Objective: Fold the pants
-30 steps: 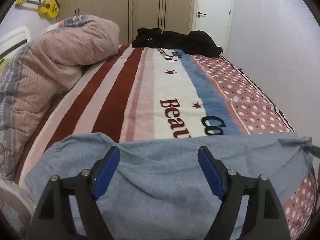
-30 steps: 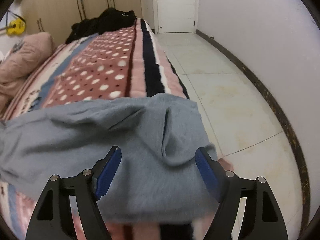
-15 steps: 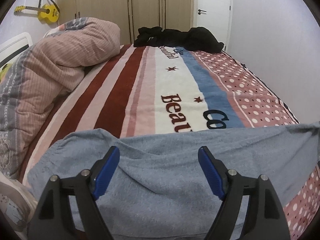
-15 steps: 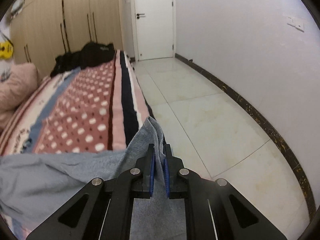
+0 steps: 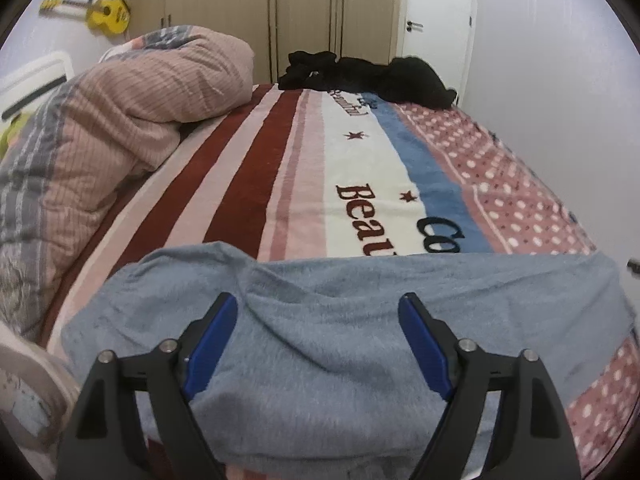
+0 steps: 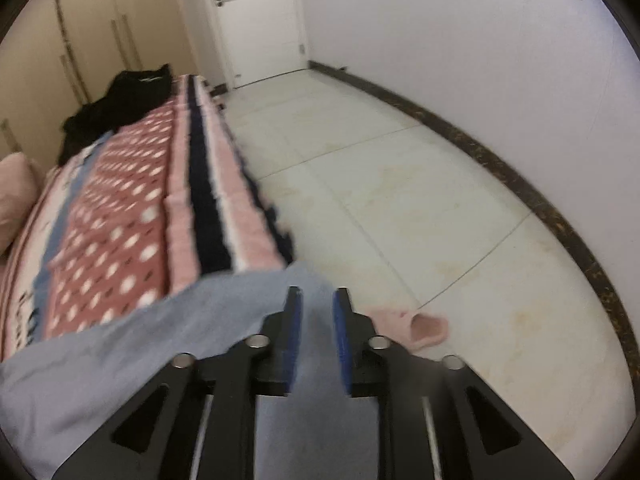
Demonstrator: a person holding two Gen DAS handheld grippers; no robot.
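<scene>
Fingers [image 5: 320, 344] spread over pants [image 5: 340, 320] | blanket [image 5: 360, 168] reads "Beau" (partly hidden)

pants [image 5: 360, 320]: plain grey-blue, fuzzy, no pattern
blanket [image 5: 280, 168]: stripes of dark red, pink, cream and blue; dark lettering and small stars on the cream band; a dusty-red panel with white dots; navy and pink stripes along the edge
quilt [image 5: 120, 120]: pink with fine ribbing and grey bands
clothes heap [image 5: 368, 76]: black
guitar [image 5: 106, 14]: yellow
wardrobe [image 5: 304, 12]: beige
door [image 6: 256, 20]: white
floor [image 6: 400, 184]: pale tiles, dark skirting
slipper [image 6: 420, 326]: pink, probably plain, though blurred
left gripper [image 5: 318, 340]: black with blue pads
</scene>
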